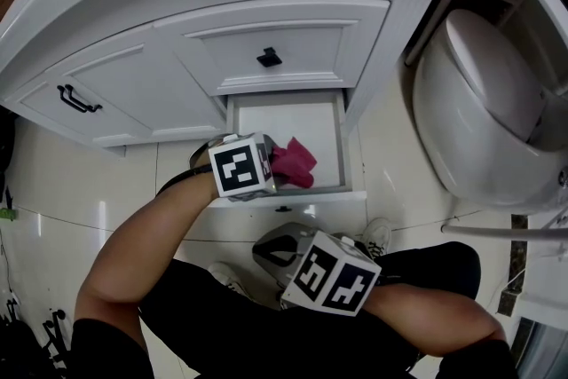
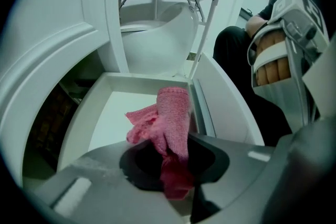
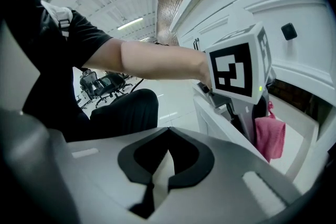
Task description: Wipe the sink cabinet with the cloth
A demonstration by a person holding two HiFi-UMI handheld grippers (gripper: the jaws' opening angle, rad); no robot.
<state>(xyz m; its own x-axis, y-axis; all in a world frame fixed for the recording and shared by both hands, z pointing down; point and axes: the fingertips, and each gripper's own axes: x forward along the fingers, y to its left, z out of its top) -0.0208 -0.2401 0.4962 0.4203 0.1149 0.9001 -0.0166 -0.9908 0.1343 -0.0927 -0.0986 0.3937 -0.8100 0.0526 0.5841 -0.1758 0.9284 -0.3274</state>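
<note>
Cloth (image 2: 169, 122) hangs clamped between left gripper (image 2: 173, 161) fingers over the open drawer (image 2: 128, 108); right gripper (image 3: 160, 166) fingers closed, empty.

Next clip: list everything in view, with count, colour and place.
cabinet: one, white, across the top of the head view
drawer: one, white, pulled open at the cabinet's foot
knob: one, black, on the panel above the drawer
handle: one, black, on the cabinet's left panel
toilet: one, white, right of the cabinet
cloth: one, pink, over the open drawer
left gripper: one, grey, shut on the cloth
right gripper: one, grey, shut, empty, near the person's lap
</note>
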